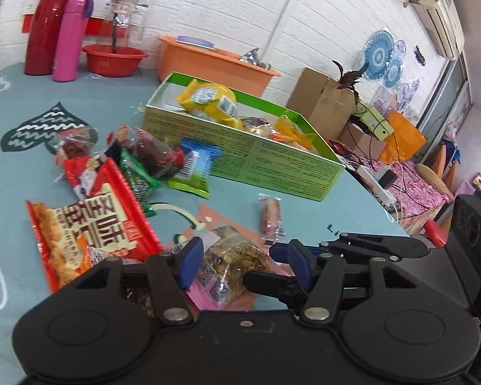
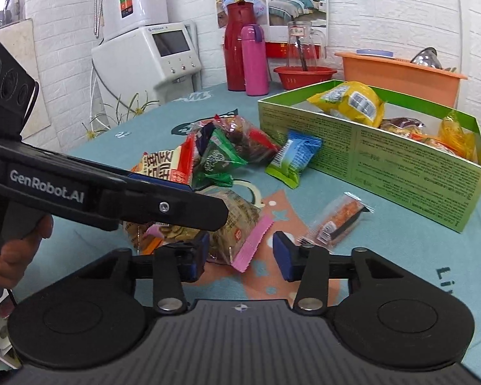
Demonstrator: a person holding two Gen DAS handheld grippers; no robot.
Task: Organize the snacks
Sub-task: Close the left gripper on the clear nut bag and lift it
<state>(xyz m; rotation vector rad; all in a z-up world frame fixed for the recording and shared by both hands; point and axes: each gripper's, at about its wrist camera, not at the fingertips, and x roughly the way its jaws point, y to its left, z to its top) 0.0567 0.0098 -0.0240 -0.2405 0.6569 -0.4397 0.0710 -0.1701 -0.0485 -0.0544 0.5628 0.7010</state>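
Left tongs (image 1: 245,256): jaws at about half width. The nut packet (image 1: 237,266) lies between them on the table cloth (image 1: 64,96). The left pad (image 1: 192,261) is against the packet's side. The right pad stands apart from it, with a finger of the right tongs in that gap. I record no grip.

Right tongs (image 2: 240,253): jaws also at about half width. Only the packet's pink serrated end sits between them, and the right pad is clear of it. I record no grip. A hand (image 2: 3,250) holds the handle of the left tongs, which cross over the packet from the left.

The nut packet lies flat. Its long axis runs roughly along the line of the left tongs and across the front of the right tongs. The pink end points back toward both cameras.

Left of the left tongs lies a large red packet (image 1: 89,234). Beyond it is a heap of red and green packets (image 1: 138,163). A blue packet (image 1: 194,166) leans against the green box (image 1: 272,163), ahead of both tongs. A small wrapped bar (image 1: 271,218) lies alone, just ahead and right of the left tongs.

The green box is open-topped. It holds a yellow packet (image 1: 208,99) propped high at its far end, plus brown and orange packets toward its right end.

Far left, the red basin (image 1: 113,59) holds a glass jug (image 1: 120,22). Contents of the orange tub (image 1: 208,61) are not clear to me.
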